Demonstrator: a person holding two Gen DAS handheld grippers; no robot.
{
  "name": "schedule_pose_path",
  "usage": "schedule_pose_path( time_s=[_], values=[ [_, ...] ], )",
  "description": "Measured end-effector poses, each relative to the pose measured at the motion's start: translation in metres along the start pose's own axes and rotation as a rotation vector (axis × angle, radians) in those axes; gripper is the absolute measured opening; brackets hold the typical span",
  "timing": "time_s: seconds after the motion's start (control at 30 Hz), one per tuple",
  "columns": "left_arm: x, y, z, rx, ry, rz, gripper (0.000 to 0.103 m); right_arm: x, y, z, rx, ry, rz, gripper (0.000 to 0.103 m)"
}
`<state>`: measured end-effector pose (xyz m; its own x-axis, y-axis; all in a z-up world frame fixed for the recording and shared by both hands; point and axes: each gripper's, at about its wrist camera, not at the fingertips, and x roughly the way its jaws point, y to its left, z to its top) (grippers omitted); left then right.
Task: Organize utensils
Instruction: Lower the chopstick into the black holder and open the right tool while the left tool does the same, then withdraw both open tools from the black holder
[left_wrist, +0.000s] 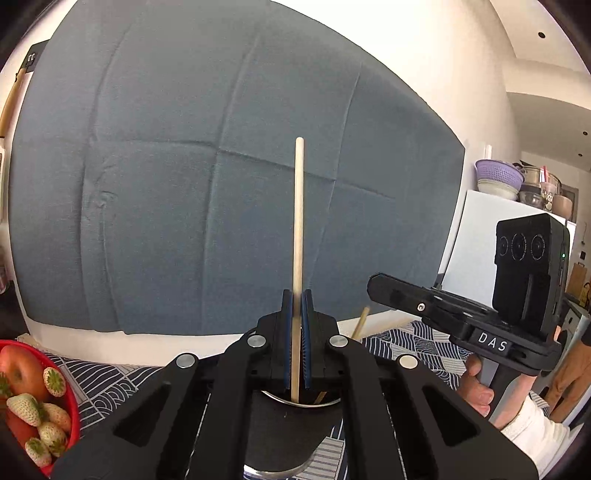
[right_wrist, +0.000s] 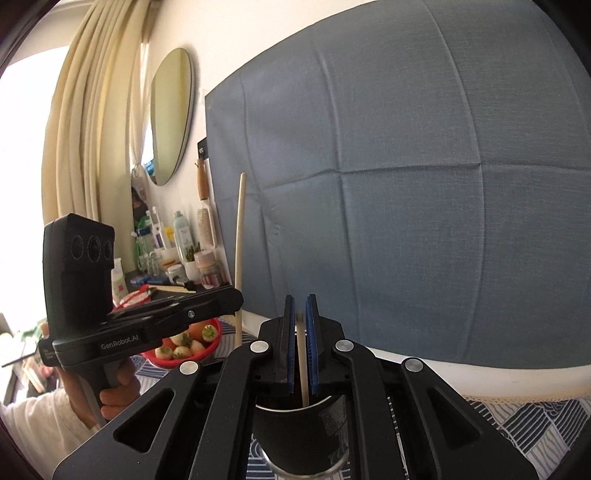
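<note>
My left gripper (left_wrist: 297, 306) is shut on a light wooden chopstick (left_wrist: 298, 236) that stands upright, its lower end inside a dark metal cup (left_wrist: 295, 421) just below the fingers. In the right wrist view the same chopstick (right_wrist: 239, 254) rises from the left gripper's body at the left. My right gripper (right_wrist: 301, 314) hangs over the cup (right_wrist: 299, 439) with its pads a little apart; a second chopstick (right_wrist: 303, 373) stands loose between them, its lower end in the cup. A third stick end (left_wrist: 361, 323) shows right of my left gripper.
A red bowl of strawberries and an apple (left_wrist: 33, 398) sits at the left on the patterned tablecloth (left_wrist: 413, 339); it also shows in the right wrist view (right_wrist: 184, 347). A blue cloth (left_wrist: 221, 166) hangs on the wall behind. Bottles and jars (right_wrist: 173, 251) crowd a shelf at the left.
</note>
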<state>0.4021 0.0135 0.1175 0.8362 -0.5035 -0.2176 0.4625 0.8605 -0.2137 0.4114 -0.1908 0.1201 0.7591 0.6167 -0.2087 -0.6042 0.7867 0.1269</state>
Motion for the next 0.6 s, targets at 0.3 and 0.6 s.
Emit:
schedule_pose_path(
  time_s=[0.3, 0.6],
  values=[
    [-0.026, -0.001, 0.011, 0.039, 0.016, 0.091, 0.053, -0.034, 0.025, 0.007, -0.129, -0.067, -0.098, 0.068],
    [-0.059, 0.012, 0.011, 0.013, 0.082, 0.14, 0.09, -0.054, 0.031, 0.007, -0.151, -0.084, -0.179, 0.091]
  ],
)
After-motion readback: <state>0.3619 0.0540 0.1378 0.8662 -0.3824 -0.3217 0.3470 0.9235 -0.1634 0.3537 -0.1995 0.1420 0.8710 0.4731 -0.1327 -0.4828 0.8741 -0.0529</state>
